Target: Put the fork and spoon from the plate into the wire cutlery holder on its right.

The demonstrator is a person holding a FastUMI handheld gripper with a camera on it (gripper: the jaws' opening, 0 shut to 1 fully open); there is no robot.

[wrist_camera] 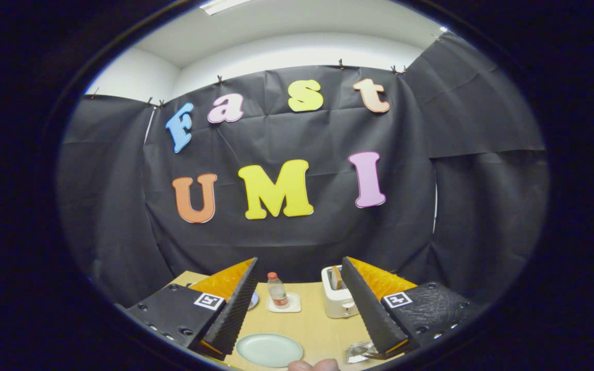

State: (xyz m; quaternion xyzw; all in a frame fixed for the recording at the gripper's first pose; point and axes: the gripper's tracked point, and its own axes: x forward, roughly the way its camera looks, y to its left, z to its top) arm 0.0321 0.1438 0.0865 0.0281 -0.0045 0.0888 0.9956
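Observation:
A pale green plate (268,349) lies on the wooden table (312,324), low between my two fingers, and the part I see of it is bare. To its right stands a shiny wire cutlery holder (360,351), partly hidden behind my right finger; I cannot tell what is inside it. My gripper (299,260) is open and held high above the table, its fingers wide apart with nothing between them.
A small bottle (278,291) stands on a white coaster beyond the plate. A white toaster (338,301) with a slice in it sits to the right of the bottle. A person's fingertips (313,365) rest at the table's near edge. Black cloth walls the booth.

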